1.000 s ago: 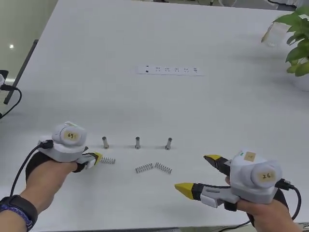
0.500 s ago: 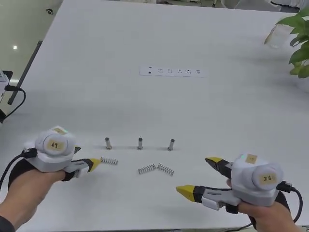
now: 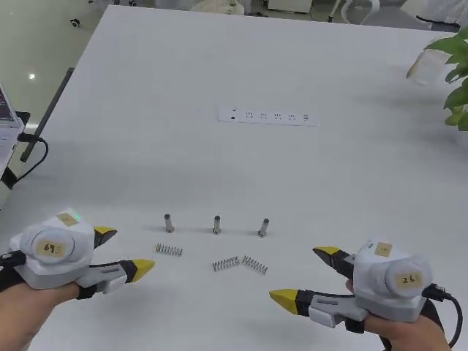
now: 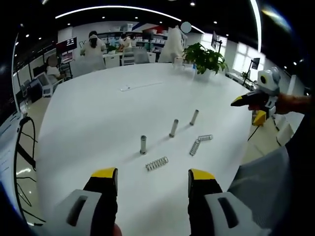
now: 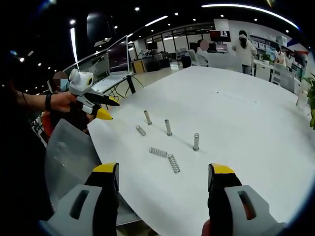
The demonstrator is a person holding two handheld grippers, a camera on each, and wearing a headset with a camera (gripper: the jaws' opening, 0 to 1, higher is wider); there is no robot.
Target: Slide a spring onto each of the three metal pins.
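Note:
Three short metal pins point(image 3: 169, 223) point(image 3: 216, 224) point(image 3: 263, 227) stand upright in a row on the white table, all bare. In front of them lie three springs flat on the table: one at the left point(image 3: 169, 250) and two close together point(image 3: 226, 263) point(image 3: 255, 265). My left gripper point(image 3: 126, 250) is open, just left of the left spring and apart from it; in its own view the spring point(image 4: 157, 163) lies ahead of the open jaws point(image 4: 152, 174). My right gripper point(image 3: 303, 275) is open and holds nothing, to the right of the paired springs point(image 5: 158, 152) point(image 5: 173, 162).
A white power strip point(image 3: 268, 115) lies at mid-table beyond the pins. Plant leaves point(image 3: 457, 80) reach in at the far right. A dark cable point(image 3: 36, 146) runs off the table's left side. The table's front edge is close below both grippers.
My left gripper has drawn back to the left, away from the left spring, and its jaws have spread open. The spring stays on the table. The right gripper has barely moved.

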